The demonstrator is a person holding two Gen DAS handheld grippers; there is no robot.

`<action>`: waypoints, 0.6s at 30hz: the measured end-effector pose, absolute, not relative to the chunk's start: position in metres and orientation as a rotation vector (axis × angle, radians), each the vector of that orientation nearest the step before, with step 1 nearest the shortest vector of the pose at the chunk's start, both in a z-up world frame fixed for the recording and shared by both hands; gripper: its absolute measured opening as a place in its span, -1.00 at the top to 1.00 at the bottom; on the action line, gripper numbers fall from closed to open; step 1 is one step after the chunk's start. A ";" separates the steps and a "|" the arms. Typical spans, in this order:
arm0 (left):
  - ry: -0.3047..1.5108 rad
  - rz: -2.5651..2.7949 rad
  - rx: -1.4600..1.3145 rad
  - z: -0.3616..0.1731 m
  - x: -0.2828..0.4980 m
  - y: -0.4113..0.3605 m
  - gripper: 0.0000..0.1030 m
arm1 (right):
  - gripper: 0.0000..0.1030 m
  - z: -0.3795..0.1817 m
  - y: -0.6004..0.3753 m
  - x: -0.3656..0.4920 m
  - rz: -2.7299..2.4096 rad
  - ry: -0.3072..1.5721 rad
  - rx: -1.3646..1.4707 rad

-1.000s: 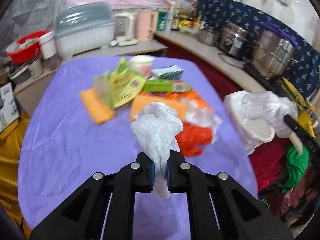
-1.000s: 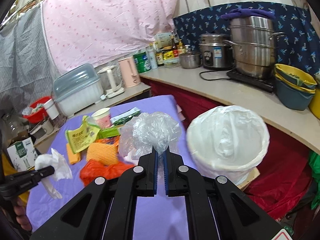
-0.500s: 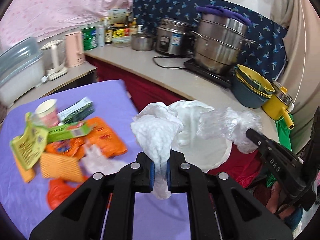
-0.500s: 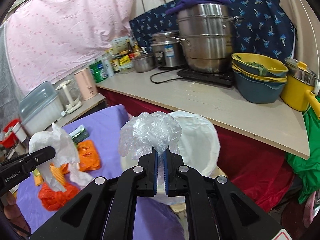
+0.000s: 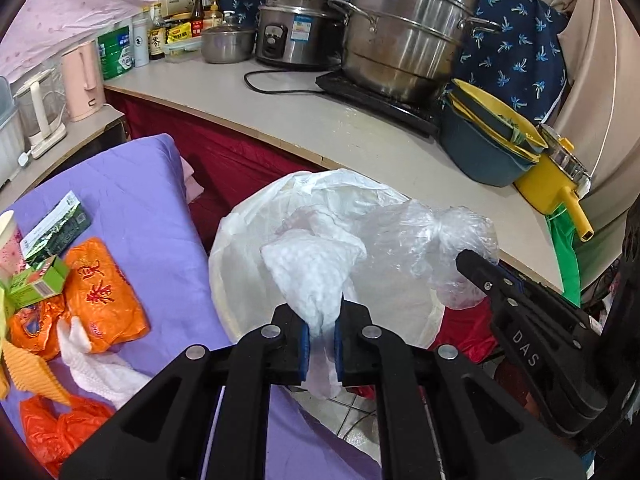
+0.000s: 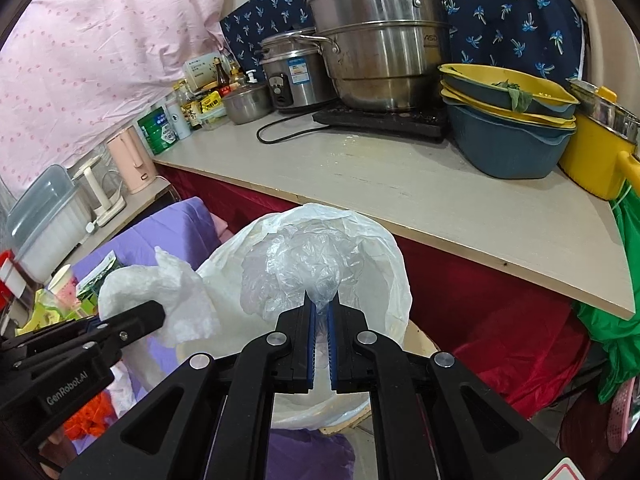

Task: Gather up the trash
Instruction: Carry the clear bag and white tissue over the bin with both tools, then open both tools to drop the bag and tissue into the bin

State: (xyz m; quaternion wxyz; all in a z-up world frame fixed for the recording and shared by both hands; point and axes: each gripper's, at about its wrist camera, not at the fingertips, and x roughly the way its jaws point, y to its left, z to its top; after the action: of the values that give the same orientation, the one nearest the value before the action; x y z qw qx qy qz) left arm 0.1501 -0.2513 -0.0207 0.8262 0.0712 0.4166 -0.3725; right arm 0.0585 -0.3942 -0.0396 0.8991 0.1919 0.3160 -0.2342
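Observation:
My left gripper (image 5: 320, 326) is shut on a crumpled white paper towel (image 5: 314, 270) and holds it over the open mouth of a bin lined with a white bag (image 5: 240, 232). My right gripper (image 6: 321, 310) is shut on a clear crumpled plastic bag (image 6: 304, 268), also above the bin liner (image 6: 384, 256). In the left wrist view the right gripper (image 5: 472, 260) and its clear bag (image 5: 432, 240) sit to the right of the towel. In the right wrist view the left gripper (image 6: 154, 312) and towel (image 6: 160, 292) are at the left.
A purple-covered table (image 5: 132, 196) at the left holds orange wrappers (image 5: 100, 292), a green box (image 5: 38, 282), a paper cup (image 5: 10, 240) and another tissue (image 5: 100, 368). A counter (image 6: 400, 184) behind the bin carries steel pots, bowls and bottles. Red cloth hangs under the counter.
Both grippers swung right from the table and now hold their trash close above the bin's mouth. Their grips have not changed.

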 end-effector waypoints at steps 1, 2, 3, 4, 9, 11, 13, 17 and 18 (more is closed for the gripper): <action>0.893 -0.790 0.144 -0.023 0.153 -0.252 0.80 | 0.87 -0.041 -0.396 0.060 -0.482 0.656 0.402; 0.902 -0.789 0.134 -0.026 0.155 -0.253 0.80 | 0.86 -0.042 -0.397 0.062 -0.482 0.658 0.408; 0.909 -0.790 0.130 -0.027 0.157 -0.253 0.80 | 0.82 -0.043 -0.399 0.064 -0.483 0.655 0.413; 0.919 -0.790 0.124 -0.029 0.159 -0.253 0.80 | 0.80 -0.044 -0.400 0.065 -0.477 0.650 0.417; 0.911 -0.779 0.080 -0.028 0.164 -0.250 0.09 | 0.48 -0.042 -0.398 0.069 -0.455 0.636 0.425; 0.895 -0.776 0.069 -0.025 0.163 -0.248 -0.19 | 0.30 -0.038 -0.397 0.069 -0.453 0.619 0.418; 0.881 -0.775 0.069 -0.021 0.163 -0.247 -0.21 | 0.28 -0.033 -0.395 0.068 -0.461 0.606 0.405; 0.852 -0.762 0.080 -0.012 0.161 -0.244 -0.21 | 0.25 -0.022 -0.393 0.064 -0.465 0.581 0.412; 0.845 -0.758 0.080 -0.009 0.159 -0.242 -0.21 | 0.24 -0.020 -0.393 0.062 -0.465 0.577 0.411</action>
State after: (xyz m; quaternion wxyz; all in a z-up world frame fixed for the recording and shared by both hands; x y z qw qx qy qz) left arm 0.1594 -0.2422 -0.0092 0.8426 0.0379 0.3999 -0.3588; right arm 0.0624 -0.3928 -0.0202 0.9115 0.1994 0.2801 -0.2257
